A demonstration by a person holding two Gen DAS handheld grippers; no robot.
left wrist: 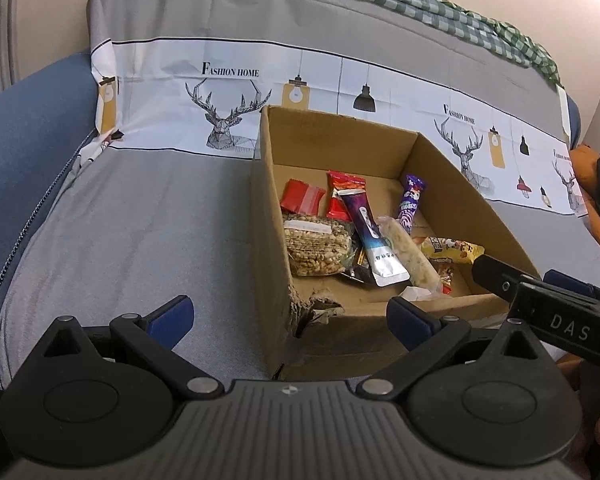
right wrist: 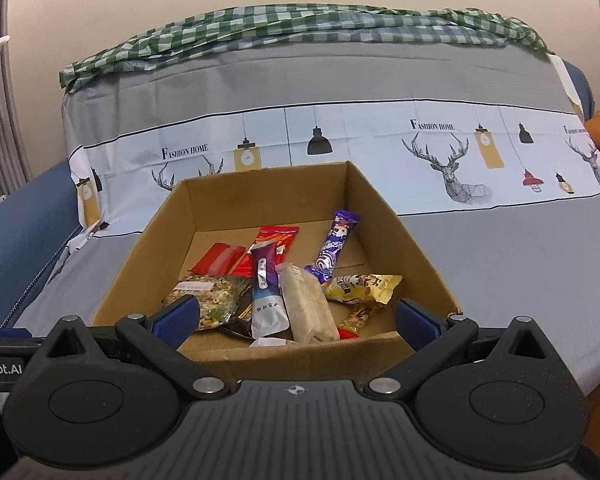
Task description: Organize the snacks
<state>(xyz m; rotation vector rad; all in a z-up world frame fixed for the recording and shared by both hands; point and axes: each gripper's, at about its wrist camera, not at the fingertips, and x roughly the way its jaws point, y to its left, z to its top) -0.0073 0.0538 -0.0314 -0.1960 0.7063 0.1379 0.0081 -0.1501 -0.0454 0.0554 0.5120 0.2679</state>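
Snacks: already piled loose in the open brown cardboard box on the grey-covered sofa.
Risk: the box's torn near corner could snag a finger, I'd judge.
Left tool: wide, empty, low before that corner.
Right tool: wide, empty, over the near wall.

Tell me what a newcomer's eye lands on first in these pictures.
First, the open cardboard box on the grey sofa cover, holding a heap of snack packets, with a purple candy wrapper leaning at the back and a silver-and-purple pouch on top. Next, the white printed band of stags and lamps behind the box. Both claws, left and right, are open at the box's near edge.
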